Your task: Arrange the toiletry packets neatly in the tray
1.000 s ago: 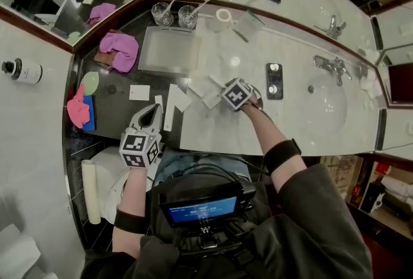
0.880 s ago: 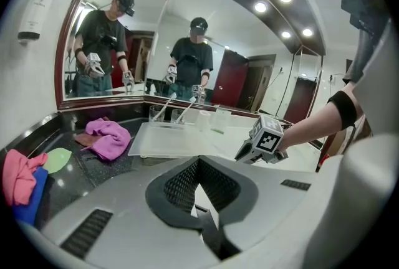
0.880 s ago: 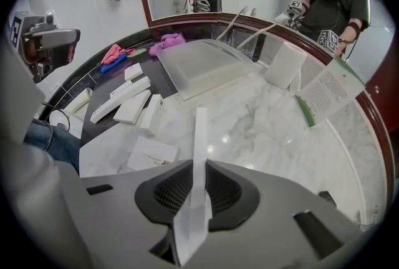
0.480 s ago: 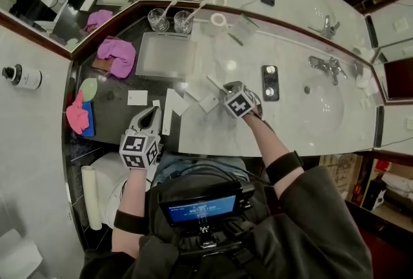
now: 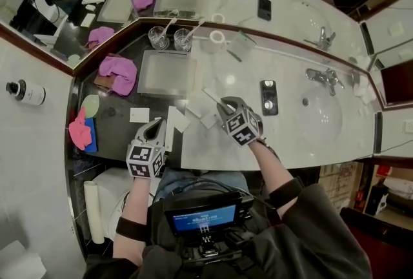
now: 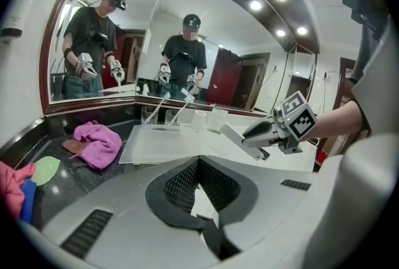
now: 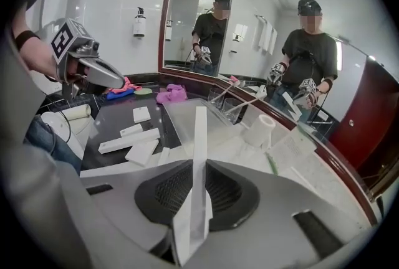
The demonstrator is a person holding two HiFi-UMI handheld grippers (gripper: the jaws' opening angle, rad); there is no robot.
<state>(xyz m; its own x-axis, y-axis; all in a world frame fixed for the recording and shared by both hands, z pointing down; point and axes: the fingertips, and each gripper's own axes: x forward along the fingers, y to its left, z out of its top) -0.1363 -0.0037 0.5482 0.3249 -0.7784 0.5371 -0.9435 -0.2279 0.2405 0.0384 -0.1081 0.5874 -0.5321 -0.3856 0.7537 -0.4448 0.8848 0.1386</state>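
Packet (image 7: pixel 199 137) is gripped edge-on by the right hand-held gripper (image 5: pixel 224 105) above the desk's (image 5: pixel 290 135) front edge, apparently bound for the tray (image 5: pixel 166 55), while the left hand-held gripper (image 5: pixel 156 126) is closed.

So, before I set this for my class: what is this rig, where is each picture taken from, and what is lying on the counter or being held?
There is no robot here: a person holds a two-jaw gripper in each hand. The head view looks down from a camera on the person's head. Each gripper view looks along that gripper's own jaws. On the bathroom counter are an empty tray, loose white packets, a pink cloth and two glasses. The right gripper is clamped on a long white packet, held above the counter. The left gripper is shut; I cannot tell whether it holds anything.
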